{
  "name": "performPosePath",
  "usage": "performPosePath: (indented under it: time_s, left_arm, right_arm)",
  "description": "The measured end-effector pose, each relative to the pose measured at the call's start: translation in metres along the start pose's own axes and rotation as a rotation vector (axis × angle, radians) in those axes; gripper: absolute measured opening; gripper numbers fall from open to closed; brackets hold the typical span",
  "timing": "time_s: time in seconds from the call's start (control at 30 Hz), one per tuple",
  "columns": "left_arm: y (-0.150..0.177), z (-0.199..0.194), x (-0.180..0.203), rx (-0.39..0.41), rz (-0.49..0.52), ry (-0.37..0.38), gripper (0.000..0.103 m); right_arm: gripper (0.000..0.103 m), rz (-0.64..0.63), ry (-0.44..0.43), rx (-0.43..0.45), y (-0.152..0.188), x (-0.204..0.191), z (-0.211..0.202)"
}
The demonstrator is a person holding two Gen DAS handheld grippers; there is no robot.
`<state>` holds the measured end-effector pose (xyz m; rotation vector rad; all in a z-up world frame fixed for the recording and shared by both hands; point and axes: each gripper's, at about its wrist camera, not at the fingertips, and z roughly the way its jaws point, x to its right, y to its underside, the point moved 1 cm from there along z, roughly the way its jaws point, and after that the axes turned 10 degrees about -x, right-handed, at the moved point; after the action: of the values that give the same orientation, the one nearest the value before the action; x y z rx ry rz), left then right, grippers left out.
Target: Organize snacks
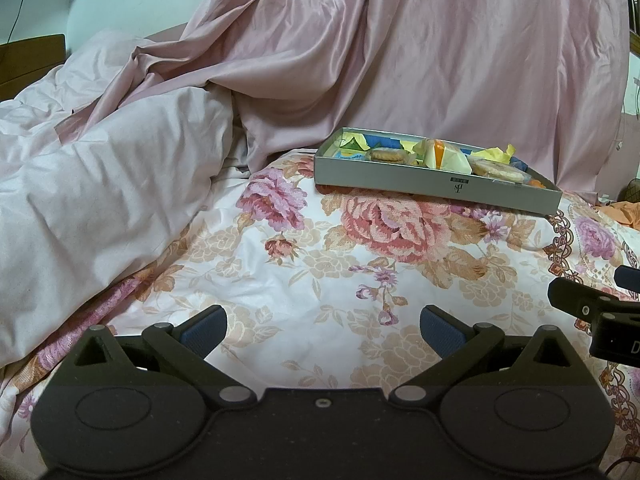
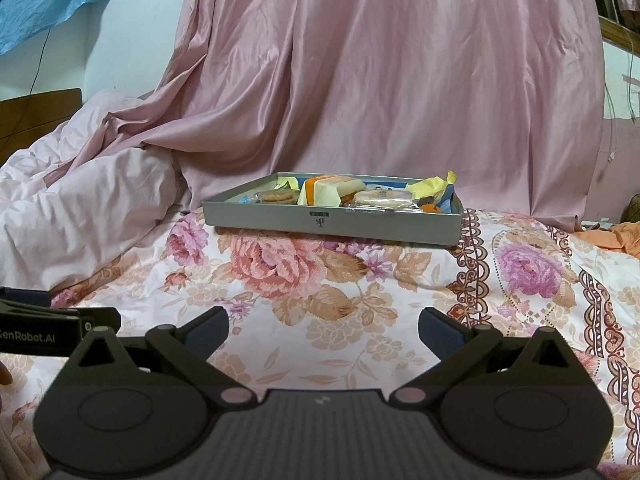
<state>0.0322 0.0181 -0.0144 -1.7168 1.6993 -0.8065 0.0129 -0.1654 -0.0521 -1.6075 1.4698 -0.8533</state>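
A shallow grey box (image 1: 432, 184) sits on the floral bedspread, ahead and to the right in the left wrist view and straight ahead in the right wrist view (image 2: 332, 224). It holds several wrapped snacks: round biscuits (image 2: 278, 197), a cream and orange packet (image 2: 328, 191), a clear pack of round crackers (image 2: 382, 199) and yellow wrappers (image 2: 432, 185). My left gripper (image 1: 323, 330) is open and empty, low over the bedspread, well short of the box. My right gripper (image 2: 323, 330) is open and empty, also short of the box.
A rumpled pale pink duvet (image 1: 104, 200) lies to the left. A pink satin sheet (image 2: 380, 80) hangs behind the box. Orange cloth (image 2: 612, 238) lies at the far right. Each gripper's body shows at the other view's edge (image 1: 600, 312).
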Motion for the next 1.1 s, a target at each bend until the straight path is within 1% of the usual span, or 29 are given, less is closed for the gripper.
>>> performPosePath:
  time_s: [0.47,0.6,0.73,1.1]
  left_arm:
    - [0.0008,-0.0008,-0.0003,0.007,-0.004,0.0,0.102]
    - [0.0027,0.0011,-0.0018,-0.009,-0.02,-0.019,0.102]
    - [0.0019,0.0022,-0.0039,-0.036,-0.041,-0.016,0.102]
    - [0.0021,0.0005,-0.0009,-0.032,-0.025,-0.025,0.102]
  right_arm:
    - [0.103,0.0,0.0,-0.001,0.0001,-0.0004,0.0007]
    - [0.103,0.0,0.0,-0.002,0.0003,-0.0007,0.0005]
    - [0.103,0.001,0.001,-0.003,0.0004,-0.0009,0.0004]
    - [0.103,0.001,0.0,-0.003,0.0007,-0.0011,0.0007]
